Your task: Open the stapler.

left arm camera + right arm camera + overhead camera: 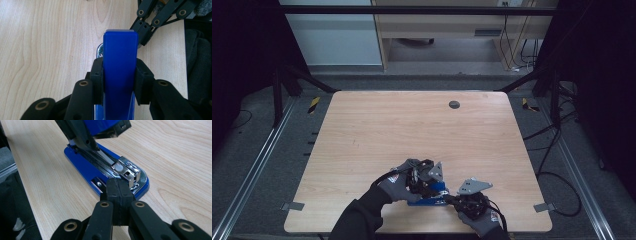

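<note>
- Stapler [428,196], blue, at 6 o'clock on the table [377,130], close to the near edge, between the two gloved hands.
- Left gripper [120,80], at 7 o'clock of centre in the high view: jaws clenched on the stapler's blue top arm [120,65], one black pad against each flank.
- Top arm swung up and away from the base [82,167]; metal staple rail [100,157] laid bare along the base.
- Right gripper [117,187], at 5 o'clock in the high view: jaws pressed fully together with nothing between them, tips at the rounded end of the base, just beside the chrome hinge [126,171]; actual contact not discernible.
- Round grommet [454,104] at 1 o'clock on the table, well apart from the stapler.
</note>
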Action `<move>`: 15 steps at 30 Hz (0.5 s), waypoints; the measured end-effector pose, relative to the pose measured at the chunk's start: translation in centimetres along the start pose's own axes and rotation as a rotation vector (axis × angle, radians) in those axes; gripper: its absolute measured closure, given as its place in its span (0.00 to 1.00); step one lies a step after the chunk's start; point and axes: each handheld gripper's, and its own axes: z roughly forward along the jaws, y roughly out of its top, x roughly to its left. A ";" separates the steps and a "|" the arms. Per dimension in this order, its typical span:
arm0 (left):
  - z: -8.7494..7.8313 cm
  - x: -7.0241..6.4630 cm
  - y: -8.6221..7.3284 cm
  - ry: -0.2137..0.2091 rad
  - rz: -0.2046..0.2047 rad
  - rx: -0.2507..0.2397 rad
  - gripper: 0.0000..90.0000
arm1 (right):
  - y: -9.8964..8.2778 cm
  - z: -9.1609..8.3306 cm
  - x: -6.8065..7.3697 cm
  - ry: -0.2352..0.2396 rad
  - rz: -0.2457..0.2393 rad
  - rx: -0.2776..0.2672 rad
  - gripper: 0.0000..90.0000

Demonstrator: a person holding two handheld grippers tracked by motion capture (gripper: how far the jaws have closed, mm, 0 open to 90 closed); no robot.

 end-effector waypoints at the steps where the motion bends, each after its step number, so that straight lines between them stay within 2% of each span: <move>1: 0.0 0.0 0.0 0.001 0.000 -0.001 0.73 | 0.0 0.0 0.0 0.001 -0.001 0.000 1.00; 6: 0.1 -0.1 0.0 0.005 0.001 -0.004 0.73 | 0.1 0.0 0.0 -0.003 -0.013 0.005 1.00; 9: 0.1 -0.1 -0.1 0.006 0.001 -0.003 0.73 | 0.1 -0.6 -0.2 0.026 -0.006 -0.043 1.00; 15: 0.1 -0.1 0.0 0.008 -0.003 -0.003 0.73 | 0.5 -1.5 -0.5 0.010 -0.032 -0.102 1.00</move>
